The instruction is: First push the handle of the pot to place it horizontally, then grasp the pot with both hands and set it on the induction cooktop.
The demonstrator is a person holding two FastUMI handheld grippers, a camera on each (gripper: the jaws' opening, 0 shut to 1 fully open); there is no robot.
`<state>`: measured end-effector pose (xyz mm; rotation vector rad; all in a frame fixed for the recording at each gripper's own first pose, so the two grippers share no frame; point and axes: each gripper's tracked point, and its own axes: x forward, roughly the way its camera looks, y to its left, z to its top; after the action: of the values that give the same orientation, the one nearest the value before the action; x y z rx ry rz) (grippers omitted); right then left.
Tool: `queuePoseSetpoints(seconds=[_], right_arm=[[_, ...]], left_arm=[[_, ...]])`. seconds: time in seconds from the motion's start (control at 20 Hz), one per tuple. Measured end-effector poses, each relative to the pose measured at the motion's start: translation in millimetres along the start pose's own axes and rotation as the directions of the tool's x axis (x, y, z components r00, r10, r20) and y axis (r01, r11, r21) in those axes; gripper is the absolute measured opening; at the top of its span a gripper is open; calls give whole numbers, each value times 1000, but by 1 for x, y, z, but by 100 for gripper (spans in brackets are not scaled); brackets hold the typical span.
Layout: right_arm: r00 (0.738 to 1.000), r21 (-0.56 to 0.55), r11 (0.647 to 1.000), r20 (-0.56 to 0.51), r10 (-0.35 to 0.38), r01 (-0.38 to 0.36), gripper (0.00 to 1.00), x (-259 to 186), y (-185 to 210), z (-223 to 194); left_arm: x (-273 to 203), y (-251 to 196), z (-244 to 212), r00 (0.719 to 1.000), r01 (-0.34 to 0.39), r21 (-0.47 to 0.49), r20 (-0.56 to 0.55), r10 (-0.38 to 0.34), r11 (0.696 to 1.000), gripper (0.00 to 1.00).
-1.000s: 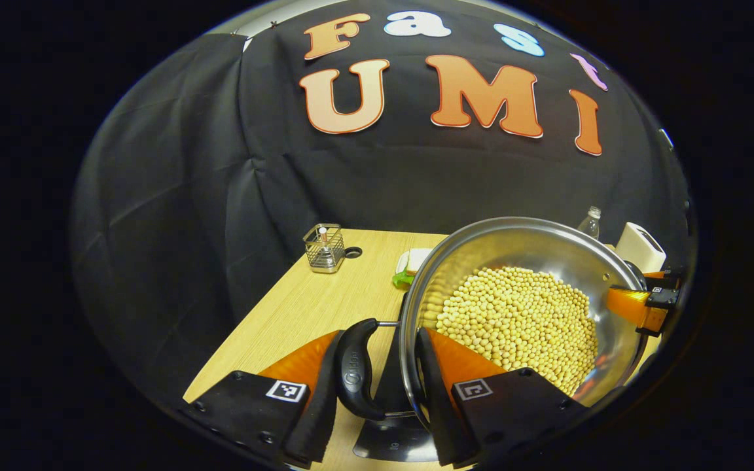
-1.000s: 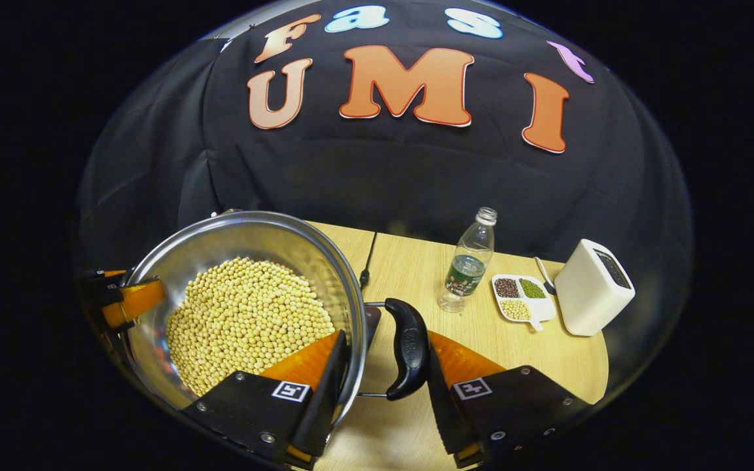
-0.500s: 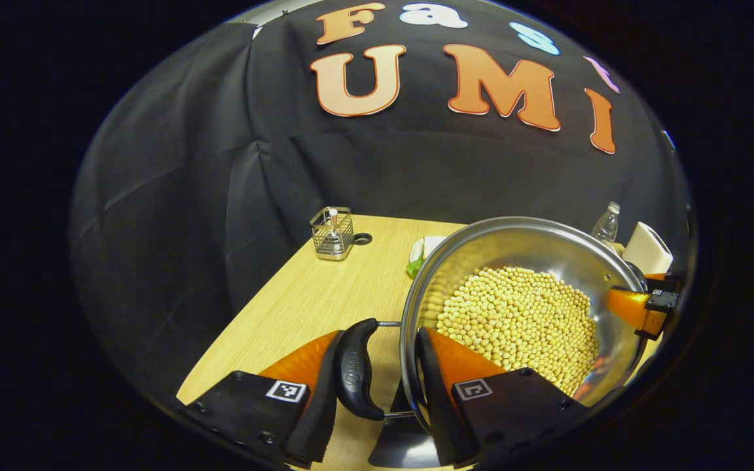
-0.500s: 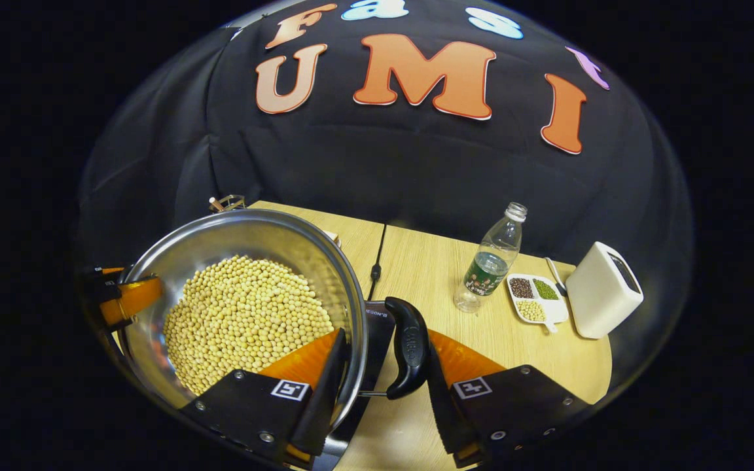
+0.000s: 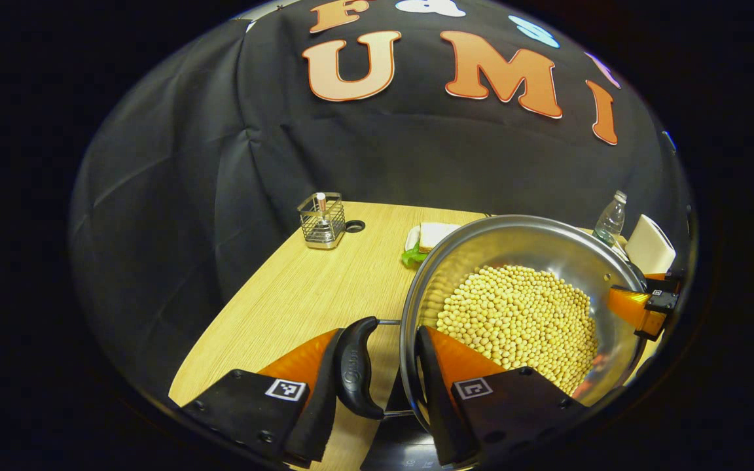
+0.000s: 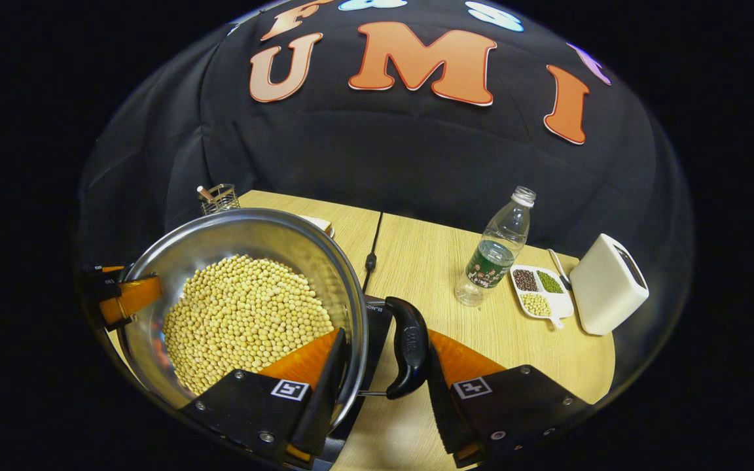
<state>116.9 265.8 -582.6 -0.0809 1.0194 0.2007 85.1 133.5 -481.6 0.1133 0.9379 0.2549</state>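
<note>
A steel pot (image 5: 534, 242) full of pale soybeans (image 5: 521, 320) hangs between both grippers. My left gripper (image 5: 377, 353) is shut on the pot's black left handle (image 5: 354, 376), one finger outside the handle and the other inside the wall. My right gripper (image 6: 383, 356) is shut the same way on the black right handle (image 6: 410, 353). Each gripper also appears at the far rim in the other one's view: the right gripper (image 5: 642, 304) and the left gripper (image 6: 122, 297). The dark induction cooktop (image 6: 374, 320) lies under the pot, mostly hidden.
On the wooden table (image 5: 298, 294) stand a wire basket (image 5: 321, 220) and a sandwich (image 5: 429, 235) behind the pot. A water bottle (image 6: 495, 255), a divided dish of beans (image 6: 537, 291), a white box (image 6: 606, 284) and a black cable (image 6: 370, 258) lie to the right.
Both grippers have carried the pot along, still holding it. The table's things have slid upward in both views, and the cooktop has come under the pot's right handle.
</note>
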Motion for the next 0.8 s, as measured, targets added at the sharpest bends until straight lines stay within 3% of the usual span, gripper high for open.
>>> queuePoseSetpoints(seconds=[0.6, 0.8], right_arm=[[999, 8, 1000, -41, -2, 3, 65, 21, 3, -14], [998, 17, 1000, -68, -3, 4, 68, 23, 0, -22]], left_arm=[[2, 0, 1, 999, 2, -2, -40, -2, 1000, 65], [6, -2, 3, 999, 12, 21, -38, -11, 1000, 70]])
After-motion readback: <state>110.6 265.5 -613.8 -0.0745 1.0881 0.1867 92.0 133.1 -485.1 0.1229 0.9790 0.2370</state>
